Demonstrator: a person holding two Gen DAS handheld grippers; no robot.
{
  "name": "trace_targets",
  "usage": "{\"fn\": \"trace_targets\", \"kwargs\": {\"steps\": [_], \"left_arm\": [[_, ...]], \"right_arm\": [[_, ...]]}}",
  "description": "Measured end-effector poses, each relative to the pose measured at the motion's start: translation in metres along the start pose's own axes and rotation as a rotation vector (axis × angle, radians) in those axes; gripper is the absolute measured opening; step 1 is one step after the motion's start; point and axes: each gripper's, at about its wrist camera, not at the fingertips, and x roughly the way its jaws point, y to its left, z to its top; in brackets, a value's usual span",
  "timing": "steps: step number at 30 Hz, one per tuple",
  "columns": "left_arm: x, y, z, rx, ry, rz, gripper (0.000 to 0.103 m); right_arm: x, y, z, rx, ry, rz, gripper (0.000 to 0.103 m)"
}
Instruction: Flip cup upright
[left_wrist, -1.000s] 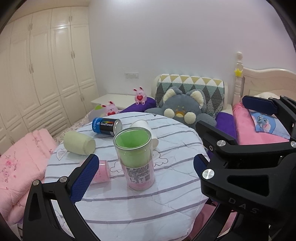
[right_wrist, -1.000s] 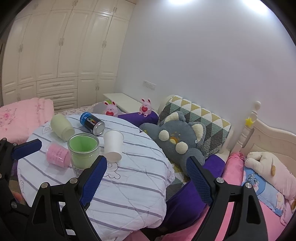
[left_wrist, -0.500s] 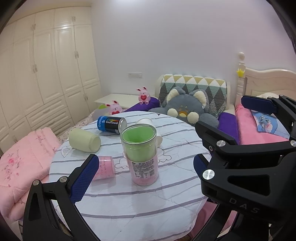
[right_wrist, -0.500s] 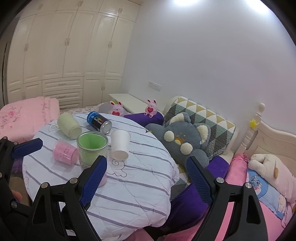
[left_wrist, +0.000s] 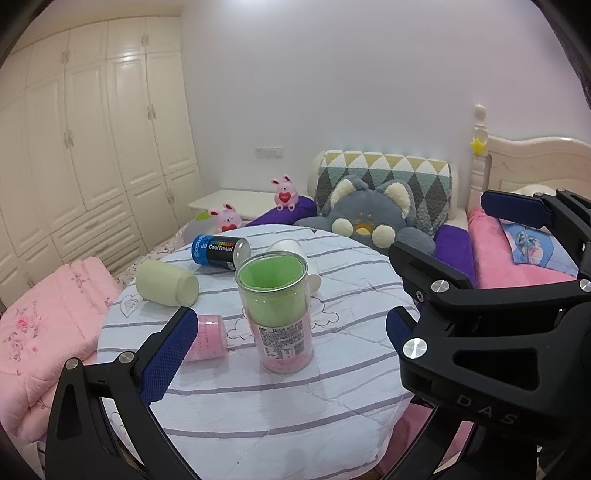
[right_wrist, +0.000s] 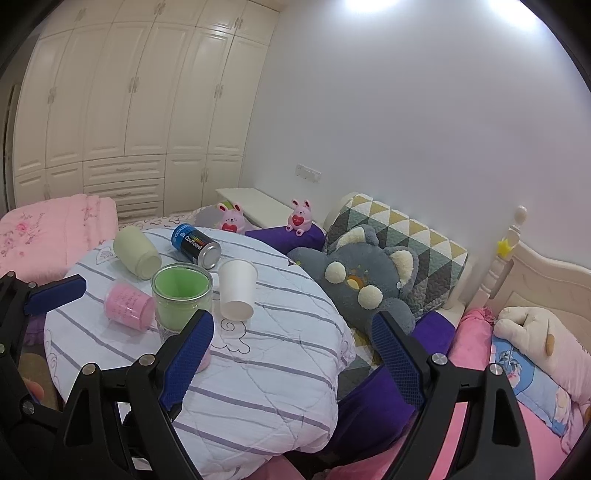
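Observation:
A clear cup (left_wrist: 276, 310) with green and pink inside stands upright, mouth up, on the round striped table (left_wrist: 258, 398); it also shows in the right wrist view (right_wrist: 183, 299). A white paper cup (right_wrist: 236, 290) stands mouth down behind it, partly hidden in the left wrist view (left_wrist: 291, 248). A pale green cup (left_wrist: 166, 282), a pink cup (left_wrist: 207, 336) and a blue CoolTowel can (left_wrist: 219, 251) lie on their sides. My left gripper (left_wrist: 284, 354) is open and empty, short of the clear cup. My right gripper (right_wrist: 293, 362) is open and empty over the table's right edge.
A grey plush cat (right_wrist: 364, 280) and patterned cushion (right_wrist: 402, 236) lie right of the table. A pink bed (left_wrist: 524, 266) is at right, a folded pink quilt (left_wrist: 44, 317) at left. Wardrobes (right_wrist: 122, 110) line the far wall.
Both grippers have drawn back from the table and risen a little; the cups look smaller and farther. The clear cup stands as before. Both grippers stay open.

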Motion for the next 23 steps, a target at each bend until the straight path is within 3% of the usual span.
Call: {"fn": "trace_targets", "kwargs": {"steps": [9,23], "left_arm": [[0.003,-0.003,0.002,0.012,-0.036,0.031,0.103],[0.033,-0.001,-0.005,0.012,0.068,0.072,0.103]], "right_arm": [[0.001,-0.003,0.0,0.007,0.0,0.004,0.089],[0.025,-0.002,-0.006,0.003,0.063,0.024,0.089]]}}
